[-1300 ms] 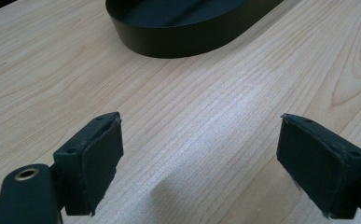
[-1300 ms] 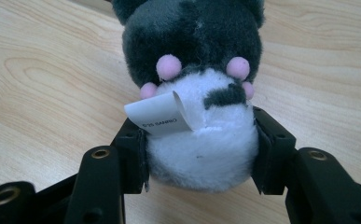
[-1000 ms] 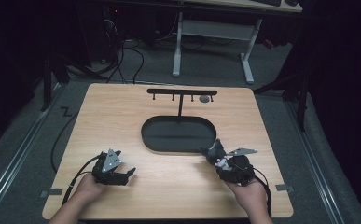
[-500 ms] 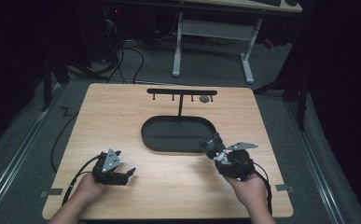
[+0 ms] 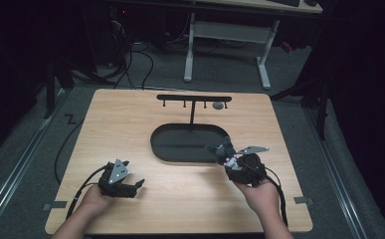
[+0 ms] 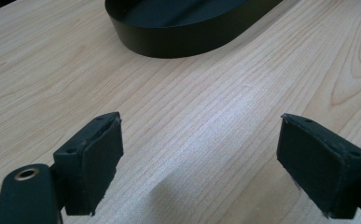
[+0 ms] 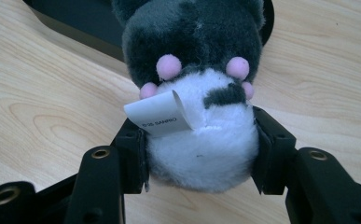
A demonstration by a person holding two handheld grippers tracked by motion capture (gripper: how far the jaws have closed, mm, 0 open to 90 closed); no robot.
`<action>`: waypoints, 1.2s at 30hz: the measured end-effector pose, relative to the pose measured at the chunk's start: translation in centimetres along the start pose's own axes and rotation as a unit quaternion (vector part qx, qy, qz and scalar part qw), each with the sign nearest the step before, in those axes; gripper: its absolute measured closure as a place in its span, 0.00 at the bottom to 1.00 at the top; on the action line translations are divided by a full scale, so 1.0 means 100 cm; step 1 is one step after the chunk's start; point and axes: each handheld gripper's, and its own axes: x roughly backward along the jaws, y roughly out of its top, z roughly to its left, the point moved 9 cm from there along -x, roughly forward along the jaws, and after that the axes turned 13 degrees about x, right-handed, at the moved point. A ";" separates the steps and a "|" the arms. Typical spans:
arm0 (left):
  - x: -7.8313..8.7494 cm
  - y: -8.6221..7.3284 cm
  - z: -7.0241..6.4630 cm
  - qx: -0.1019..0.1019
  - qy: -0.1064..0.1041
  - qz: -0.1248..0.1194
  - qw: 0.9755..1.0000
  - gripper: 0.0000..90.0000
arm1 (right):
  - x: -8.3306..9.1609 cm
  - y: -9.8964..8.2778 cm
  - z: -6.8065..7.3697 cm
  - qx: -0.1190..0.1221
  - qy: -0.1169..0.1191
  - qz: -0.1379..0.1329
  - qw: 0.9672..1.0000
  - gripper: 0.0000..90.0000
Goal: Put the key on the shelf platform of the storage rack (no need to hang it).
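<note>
- One plush toy [image 7: 201, 93], grey and white with pink pom-poms and a white paper tag, is clamped by its white end between the jaws of the right gripper [image 5: 228, 158], just above the table at the tray's right end.
- Two grippers, one per hand. The left gripper [image 5: 130, 186] sits low at the near left of the table, jaws spread wide with nothing between them.
- One black oval tray [image 5: 170, 149] lies mid-table; what shows of its inside holds nothing.
- One black T-shaped rack [image 5: 192, 99] rises behind the tray, with small pegs under its bar and a round grey piece [image 5: 218, 105] near its right end.
- The wooden table [image 5: 130, 124] stands on grey carpet, with a white-legged desk [image 5: 227, 30] and cables beyond in a dim room.
</note>
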 end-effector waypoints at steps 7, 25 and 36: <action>0.000 0.000 0.000 0.000 -0.001 0.000 1.000 0.17 | -0.008 0.012 0.003 0.004 0.005 -0.003 1.000 0.53; 0.000 0.000 0.000 0.001 -0.002 0.000 1.000 0.17 | -0.031 0.035 0.003 0.020 0.003 -0.003 1.000 0.53; 0.000 0.000 0.000 0.001 -0.001 0.000 1.000 0.17 | -0.047 0.042 -0.001 0.013 0.006 0.001 1.000 0.53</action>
